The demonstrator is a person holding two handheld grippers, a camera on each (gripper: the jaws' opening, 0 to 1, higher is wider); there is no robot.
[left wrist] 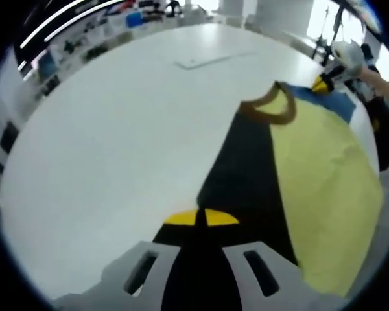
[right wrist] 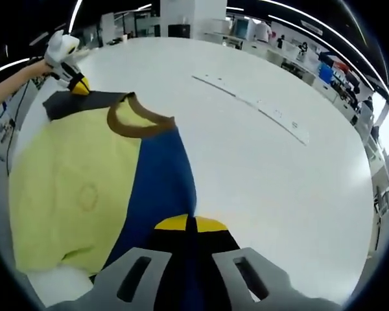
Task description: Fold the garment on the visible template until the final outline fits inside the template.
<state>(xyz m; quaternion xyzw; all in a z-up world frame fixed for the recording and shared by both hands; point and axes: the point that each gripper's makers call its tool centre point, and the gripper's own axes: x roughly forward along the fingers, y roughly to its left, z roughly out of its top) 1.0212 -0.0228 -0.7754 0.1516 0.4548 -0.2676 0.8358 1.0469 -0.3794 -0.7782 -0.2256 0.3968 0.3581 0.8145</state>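
- We each hold one shoulder edge of the garment point(left wrist: 324, 175), a pale yellow T-shirt with a brown collar point(left wrist: 272, 107), lying flat on the white table point(left wrist: 117, 129).
- The left gripper point(left wrist: 201, 218) has its yellow-tipped jaws together on the black sleeve point(left wrist: 246, 175); in the right gripper view the right gripper point(right wrist: 190, 223) is likewise pinched on the blue sleeve point(right wrist: 162, 181).
- To fold well, we judge both ends should rise together and travel evenly toward the yellow body, keeping the sleeve edge taut so the crease runs straight from the collar to the hem.
- We should lay the cloth down before letting go, so it does not spring back past the outline.
- We cannot make out the template's outline under the shirt, so fit has to be judged after the fold lies flat.
- The left gripper view shows the black sleeve running from the collar down to our jaws, with the other gripper point(left wrist: 324, 83) beyond the collar.
- The right gripper view shows the blue sleeve on the collar's near side, a faint round print point(right wrist: 87, 196) on the yellow body, and a long pale strip point(right wrist: 259, 103) lying well apart from the collar.
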